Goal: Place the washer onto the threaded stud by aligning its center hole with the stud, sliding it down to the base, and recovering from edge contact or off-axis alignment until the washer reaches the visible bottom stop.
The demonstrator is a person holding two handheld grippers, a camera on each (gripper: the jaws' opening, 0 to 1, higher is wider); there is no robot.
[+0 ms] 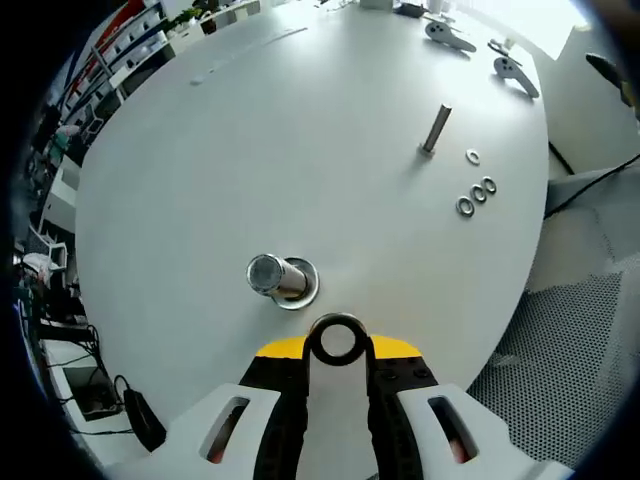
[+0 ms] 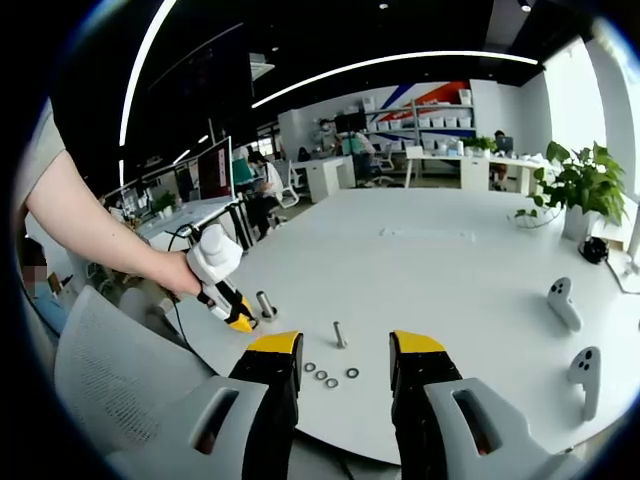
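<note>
Presently, left gripper (image 1: 338,345) clamps a washer (image 1: 337,338) just short of the stud (image 1: 276,277); right gripper (image 2: 344,358) gapes, table (image 2: 450,270) bare around.

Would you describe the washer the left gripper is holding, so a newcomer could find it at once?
Start at the big white round table, then find the short stud standing on its base near the edge. Just beside it, the left gripper pinches one washer upright between yellow-tipped jaws. Unlike the loose washers lying flat farther off, it is lifted and clamped.
</note>
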